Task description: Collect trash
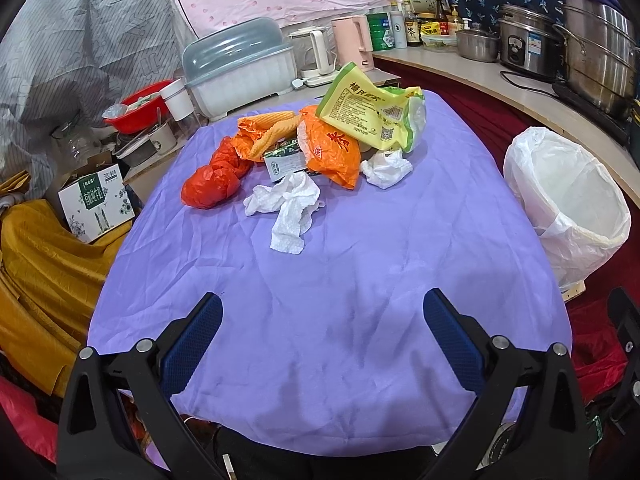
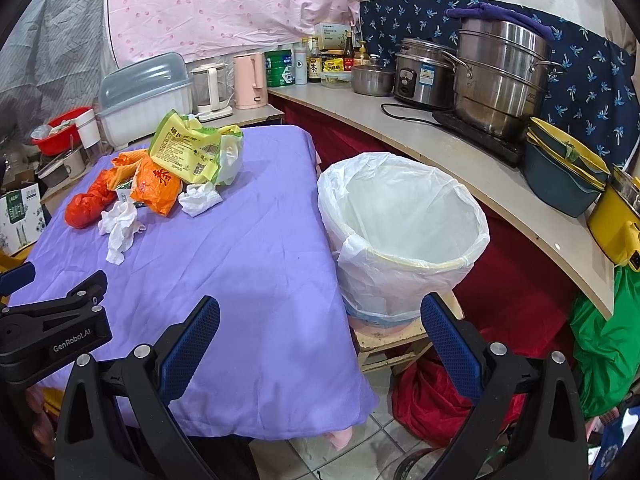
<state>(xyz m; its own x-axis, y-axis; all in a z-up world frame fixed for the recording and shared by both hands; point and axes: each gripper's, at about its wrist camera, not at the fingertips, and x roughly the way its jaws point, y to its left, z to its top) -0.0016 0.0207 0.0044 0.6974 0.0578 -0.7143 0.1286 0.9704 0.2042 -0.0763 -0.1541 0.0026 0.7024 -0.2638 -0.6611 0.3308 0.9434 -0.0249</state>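
The fingers of the left gripper (image 1: 322,312) are wide apart and hold nothing, above the near part of the purple tabletop (image 1: 320,280). The trash lies in one pile at the far end: red bag (image 1: 212,182), tissue (image 1: 286,210), orange wrapper (image 1: 334,148), yellow-green packet (image 1: 372,114). The right gripper (image 2: 320,314) is also spread and empty, near the white-lined bin (image 2: 404,216) just beside the tabletop.

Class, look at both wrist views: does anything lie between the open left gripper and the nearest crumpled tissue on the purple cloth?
Nothing visible does. Between the left gripper, jaws wide apart, and the long crumpled tissue lies only bare purple cloth. The remaining trash sits behind the tissue, farther away.
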